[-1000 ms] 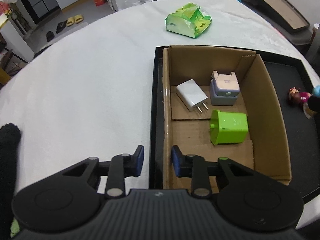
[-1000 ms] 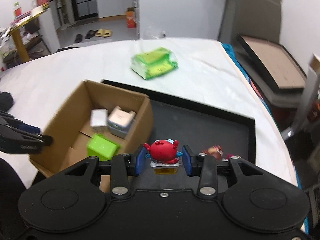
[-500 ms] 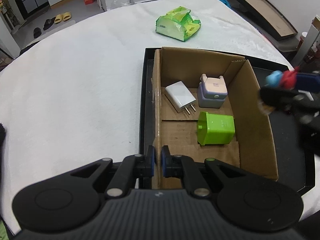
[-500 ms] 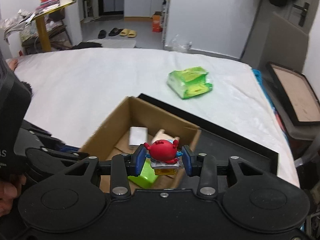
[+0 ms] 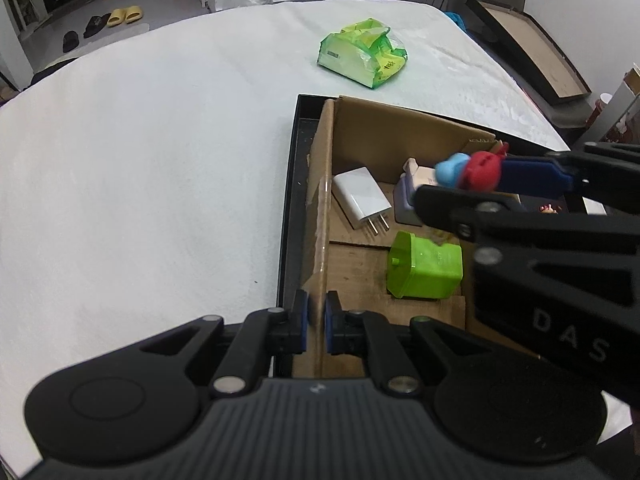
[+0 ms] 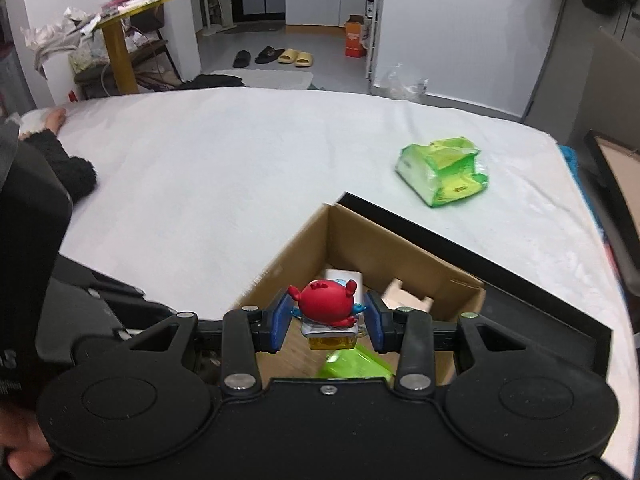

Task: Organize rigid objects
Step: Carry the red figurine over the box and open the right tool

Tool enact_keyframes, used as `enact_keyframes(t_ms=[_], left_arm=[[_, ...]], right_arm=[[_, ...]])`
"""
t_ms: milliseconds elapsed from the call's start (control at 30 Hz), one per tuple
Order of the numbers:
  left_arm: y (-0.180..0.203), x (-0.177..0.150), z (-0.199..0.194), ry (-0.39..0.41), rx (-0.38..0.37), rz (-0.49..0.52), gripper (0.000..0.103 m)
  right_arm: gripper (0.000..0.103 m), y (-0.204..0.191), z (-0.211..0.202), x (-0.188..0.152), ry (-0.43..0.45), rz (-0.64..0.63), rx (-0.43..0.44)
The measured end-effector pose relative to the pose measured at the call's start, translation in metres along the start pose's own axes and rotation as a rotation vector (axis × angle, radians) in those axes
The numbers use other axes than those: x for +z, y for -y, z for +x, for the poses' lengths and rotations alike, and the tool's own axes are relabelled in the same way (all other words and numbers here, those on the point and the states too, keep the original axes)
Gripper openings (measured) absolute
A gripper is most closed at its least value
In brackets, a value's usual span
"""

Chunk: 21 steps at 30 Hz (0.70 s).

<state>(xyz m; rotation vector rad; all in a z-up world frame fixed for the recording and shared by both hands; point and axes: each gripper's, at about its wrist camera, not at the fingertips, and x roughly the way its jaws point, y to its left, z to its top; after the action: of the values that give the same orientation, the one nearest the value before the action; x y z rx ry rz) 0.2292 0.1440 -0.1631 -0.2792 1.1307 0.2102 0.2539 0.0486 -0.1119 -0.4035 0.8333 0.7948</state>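
Note:
My left gripper (image 5: 316, 320) is shut on the near left wall of the cardboard box (image 5: 322, 216), which stands in a black tray (image 5: 289, 200). In the box lie a white charger (image 5: 362, 202), a pale pink and lilac adapter (image 5: 408, 196) and a green cube adapter (image 5: 426, 266). My right gripper (image 6: 326, 322) is shut on a red crab toy (image 6: 325, 304) and holds it above the open box (image 6: 296, 248). In the left wrist view the crab toy (image 5: 482, 170) hangs over the box's middle.
A green tissue pack (image 5: 362, 58) lies on the white cloth beyond the box. A small doll (image 5: 550, 209) lies in the tray to the right, mostly hidden by the right gripper. The tray's far rim (image 6: 480, 248) runs behind the box.
My left gripper has closed on the box's left wall. My right gripper has carried the crab toy from the tray leftward to above the box.

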Motion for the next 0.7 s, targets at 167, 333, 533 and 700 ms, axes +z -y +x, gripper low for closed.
enact_keyframes(t_ms=[167,333,533,700], left_arm=[[0.000,0.000,0.000,0.001,-0.001,-0.001,0.008],[-0.002,0.000,-0.001,0.008,0.013,-0.016,0.007],[0.000,-0.001,-0.003,0.012,0.024,-0.012,0.007],[0.003,-0.002,-0.007,0.029,0.033,-0.002,0.008]], right_arm=[[0.045,0.002,0.005,0.003,-0.002,0.061,0.046],[0.054,0.009,-0.003,-0.002,0.010,0.093,0.041],[0.054,0.026,-0.013,-0.022,0.010,0.132,0.011],[0.055,0.041,-0.020,-0.042,0.009,0.178,-0.004]])
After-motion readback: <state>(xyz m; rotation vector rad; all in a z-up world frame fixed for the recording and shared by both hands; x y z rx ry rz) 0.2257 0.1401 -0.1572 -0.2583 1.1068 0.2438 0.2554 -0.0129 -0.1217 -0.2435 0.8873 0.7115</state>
